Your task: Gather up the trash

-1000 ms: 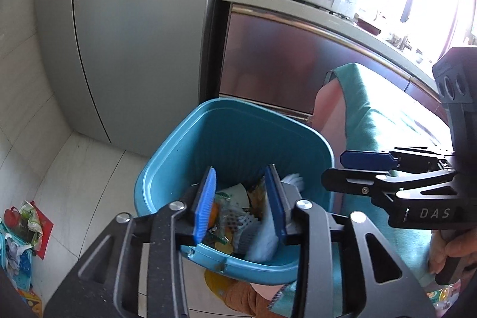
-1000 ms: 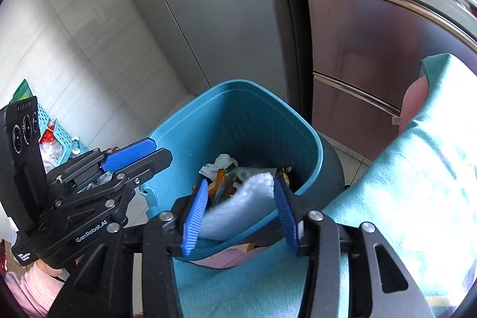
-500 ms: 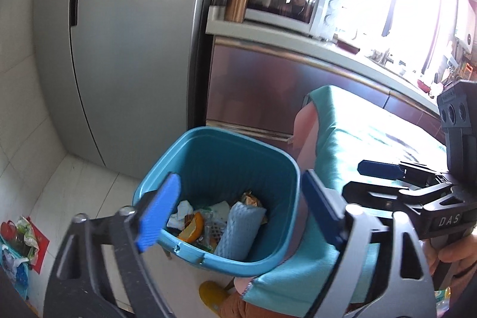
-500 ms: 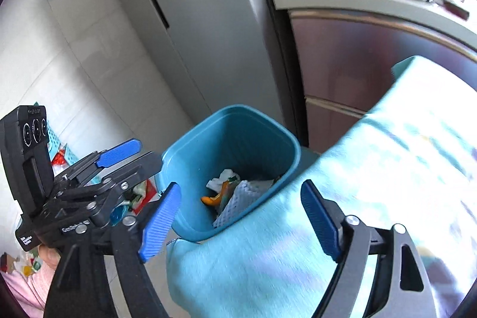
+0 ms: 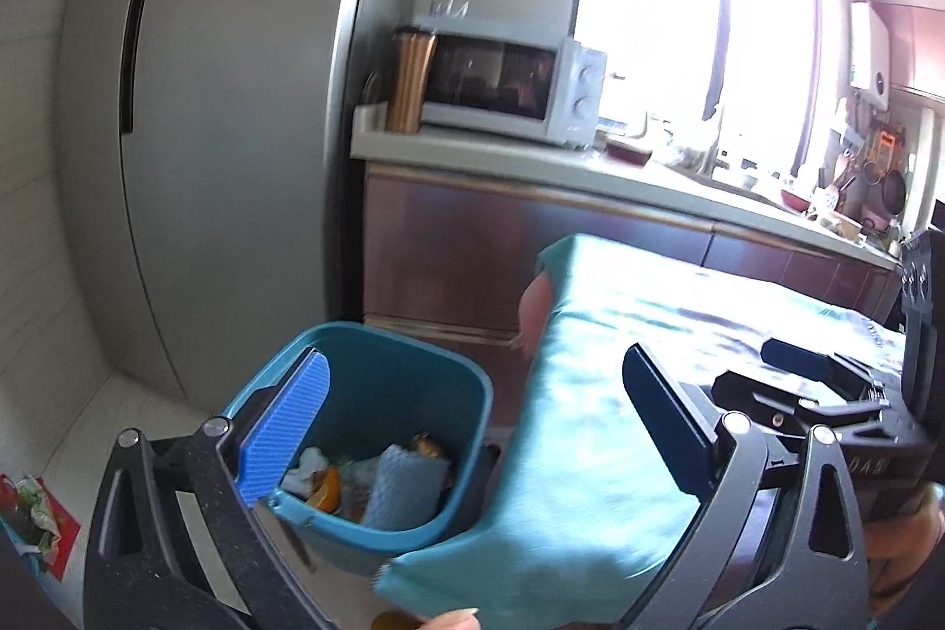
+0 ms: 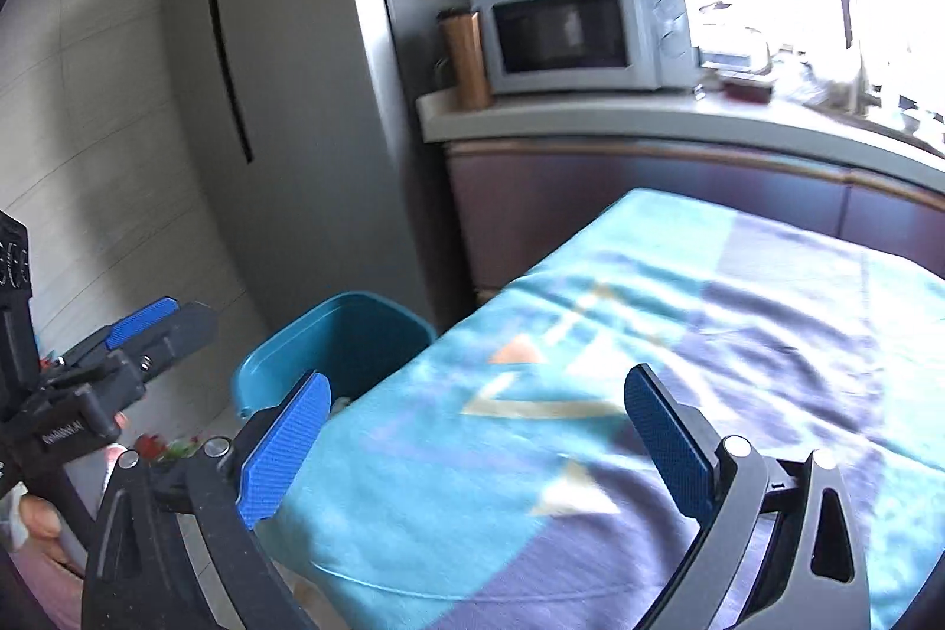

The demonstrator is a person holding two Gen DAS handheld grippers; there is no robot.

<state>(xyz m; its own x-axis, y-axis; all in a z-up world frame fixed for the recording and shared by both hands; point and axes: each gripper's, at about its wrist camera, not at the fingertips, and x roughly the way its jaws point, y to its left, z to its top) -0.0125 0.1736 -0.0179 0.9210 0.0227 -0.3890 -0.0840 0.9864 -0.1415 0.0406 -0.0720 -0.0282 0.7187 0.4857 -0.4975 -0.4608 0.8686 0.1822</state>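
Note:
A teal trash bin stands on the floor beside the table; it holds a grey-blue foam sheet, orange peel and white scraps. My left gripper is open and empty, raised above the bin's right rim. My right gripper is open and empty over the table's teal cloth. The bin shows at the table's left edge in the right wrist view. Each gripper appears in the other's view: the right one and the left one.
A grey fridge stands behind the bin. A counter carries a microwave and a copper tumbler. Colourful litter lies on the floor at the left. The cloth hangs over the table's corner.
Both grippers opened and let go of the foam sheet, which now lies in the bin. Both have since lifted up and back, the right one swinging over the table.

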